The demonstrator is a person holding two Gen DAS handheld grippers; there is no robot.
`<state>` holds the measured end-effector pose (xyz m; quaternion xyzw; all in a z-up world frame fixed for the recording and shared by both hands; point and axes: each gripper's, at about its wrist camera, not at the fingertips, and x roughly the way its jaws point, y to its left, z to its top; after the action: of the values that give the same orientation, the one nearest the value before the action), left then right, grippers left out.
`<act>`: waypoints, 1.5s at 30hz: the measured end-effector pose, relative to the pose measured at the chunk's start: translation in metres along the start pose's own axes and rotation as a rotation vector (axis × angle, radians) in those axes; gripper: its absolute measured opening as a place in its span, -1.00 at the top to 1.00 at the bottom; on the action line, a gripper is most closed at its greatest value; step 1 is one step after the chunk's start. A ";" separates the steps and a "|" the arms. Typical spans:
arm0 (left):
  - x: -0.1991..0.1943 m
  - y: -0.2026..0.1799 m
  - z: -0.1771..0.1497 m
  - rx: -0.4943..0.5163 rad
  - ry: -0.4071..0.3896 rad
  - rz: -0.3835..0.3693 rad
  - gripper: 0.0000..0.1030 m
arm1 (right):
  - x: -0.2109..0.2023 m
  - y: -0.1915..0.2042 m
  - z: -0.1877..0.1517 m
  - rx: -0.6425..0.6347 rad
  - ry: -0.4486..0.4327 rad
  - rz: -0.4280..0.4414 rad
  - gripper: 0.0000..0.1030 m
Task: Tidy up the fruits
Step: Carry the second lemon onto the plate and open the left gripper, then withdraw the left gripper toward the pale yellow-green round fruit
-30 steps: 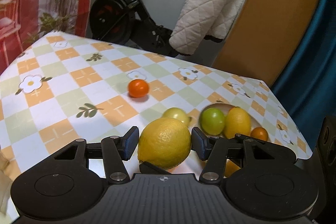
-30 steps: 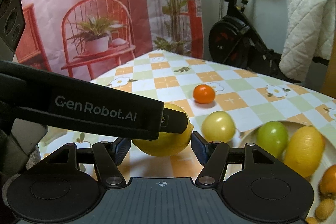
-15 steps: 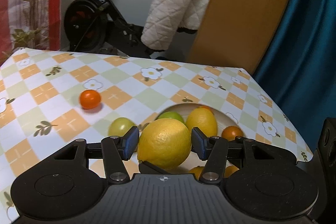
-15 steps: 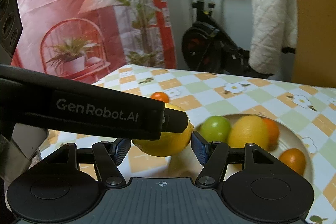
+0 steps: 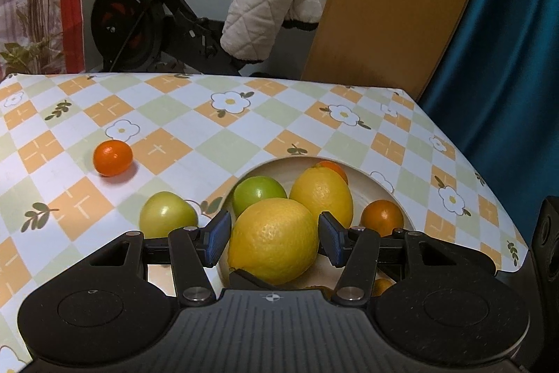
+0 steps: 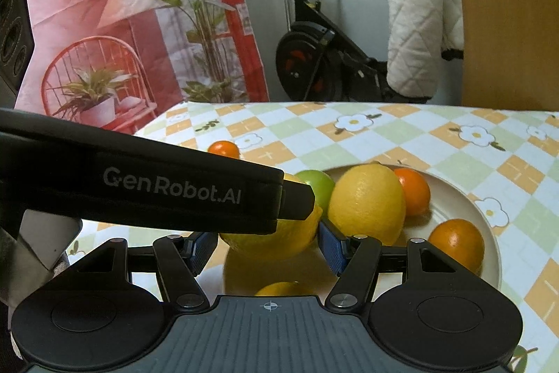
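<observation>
A small orange mandarin (image 5: 112,157) and a pale green fruit (image 5: 167,214) lie on the checked tablecloth (image 5: 209,128). The left gripper (image 5: 274,238) grasps a large, dimpled yellow lemon (image 5: 274,238) over the cream plate (image 5: 379,179); the right gripper (image 6: 268,242) stands released.

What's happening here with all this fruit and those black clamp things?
A person is sorting fruit with two handheld grippers. The left gripper is clamped on a large lemon and holds it over the plate, which already carries another lemon, a green fruit and some oranges. The right gripper is open beside it, holding nothing. A yellow-green fruit and a small orange are on the tablecloth.
</observation>
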<state>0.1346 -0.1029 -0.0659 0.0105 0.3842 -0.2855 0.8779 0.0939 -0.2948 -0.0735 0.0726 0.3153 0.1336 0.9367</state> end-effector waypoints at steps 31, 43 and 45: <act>-0.033 0.054 0.029 -0.187 -0.054 -0.004 -0.12 | -0.014 0.010 0.041 -0.192 0.054 -0.045 0.05; -0.066 0.088 0.053 -0.220 -0.174 0.028 -0.11 | -0.009 0.024 0.068 -0.207 -0.041 -0.051 0.09; -0.070 0.093 0.056 -0.206 -0.188 0.046 -0.12 | -0.006 0.023 0.074 -0.185 -0.044 -0.041 0.11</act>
<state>0.1815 -0.0044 0.0028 -0.0976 0.3271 -0.2242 0.9128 0.1290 -0.2783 -0.0065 -0.0176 0.2825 0.1412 0.9487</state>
